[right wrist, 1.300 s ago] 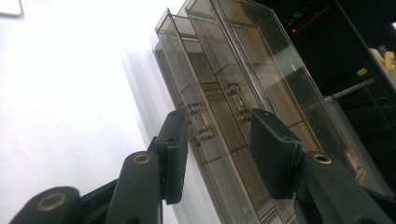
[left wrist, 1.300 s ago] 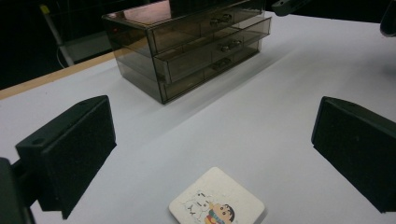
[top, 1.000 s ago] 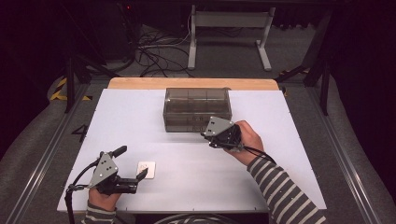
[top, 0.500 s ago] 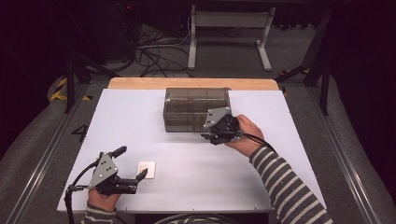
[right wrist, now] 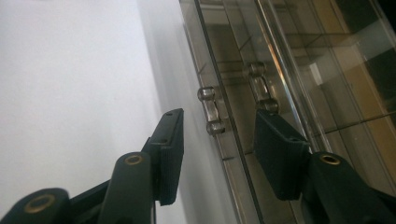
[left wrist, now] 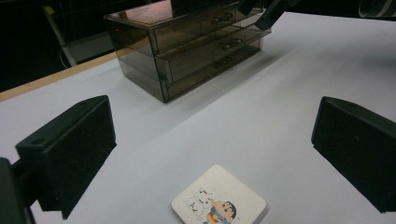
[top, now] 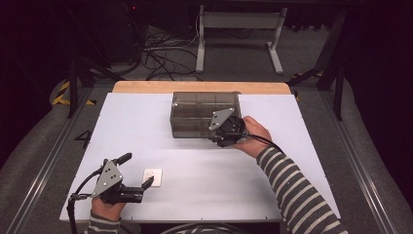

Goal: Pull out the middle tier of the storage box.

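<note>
Right gripper (right wrist: 217,140): jaws standing apart around the lowest drawer handle (right wrist: 211,110), pads not yet pressing on it.
Drawer unit (top: 204,114): sitting at the far middle of the table (top: 292,161), drawers shut.
Risk at the handle: the small knob is likely slipping out if the jaws are closing off-centre.
Risk to the unit: a pull is probably dragging the light box nearer instead of opening the drawer.
Left gripper (left wrist: 210,154): jaws wide apart, hovering over the picture card (left wrist: 218,201) at the near left.
</note>
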A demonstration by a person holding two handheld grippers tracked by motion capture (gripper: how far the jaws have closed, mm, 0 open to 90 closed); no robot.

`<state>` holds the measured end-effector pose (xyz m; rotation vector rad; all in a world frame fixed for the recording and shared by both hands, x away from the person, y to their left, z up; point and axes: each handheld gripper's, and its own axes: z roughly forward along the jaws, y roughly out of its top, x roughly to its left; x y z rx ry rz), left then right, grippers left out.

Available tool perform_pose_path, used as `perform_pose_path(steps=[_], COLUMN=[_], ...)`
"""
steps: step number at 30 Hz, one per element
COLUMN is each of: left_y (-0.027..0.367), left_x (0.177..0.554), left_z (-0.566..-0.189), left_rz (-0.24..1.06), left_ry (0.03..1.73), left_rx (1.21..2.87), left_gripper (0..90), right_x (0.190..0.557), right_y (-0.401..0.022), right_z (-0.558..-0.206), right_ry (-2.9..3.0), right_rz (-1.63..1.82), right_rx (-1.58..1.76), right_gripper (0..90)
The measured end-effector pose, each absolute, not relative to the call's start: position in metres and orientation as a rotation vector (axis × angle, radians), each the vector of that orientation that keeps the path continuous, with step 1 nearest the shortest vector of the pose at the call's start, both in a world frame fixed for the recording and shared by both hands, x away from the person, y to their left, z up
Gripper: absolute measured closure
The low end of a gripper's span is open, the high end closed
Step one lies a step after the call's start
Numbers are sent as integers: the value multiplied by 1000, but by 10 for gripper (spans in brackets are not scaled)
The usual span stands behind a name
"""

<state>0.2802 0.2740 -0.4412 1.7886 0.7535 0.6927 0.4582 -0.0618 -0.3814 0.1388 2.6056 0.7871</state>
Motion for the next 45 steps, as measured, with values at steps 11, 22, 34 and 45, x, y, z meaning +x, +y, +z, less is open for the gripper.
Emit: perform_pose_path(steps=[11,22,34,45], left_y=[274,274,274,273], left_x=[280,280,280,280], left_z=[-441,-441,-441,-442], left_rz=[695,698,699,691], left_ry=[744,740,739,745], left_rx=[1792,1797,1801,1793], left_gripper=[5,5,5,5], right_x=[464,473,478,478], right_y=[-57,-50,-44,-46], right_z=[-393,-407,-415,-412], right_ry=[2613,2624,2612,2612], right_rz=[729,686,668,678], right_rx=[67,73,79,90], right_gripper=[570,574,659,675])
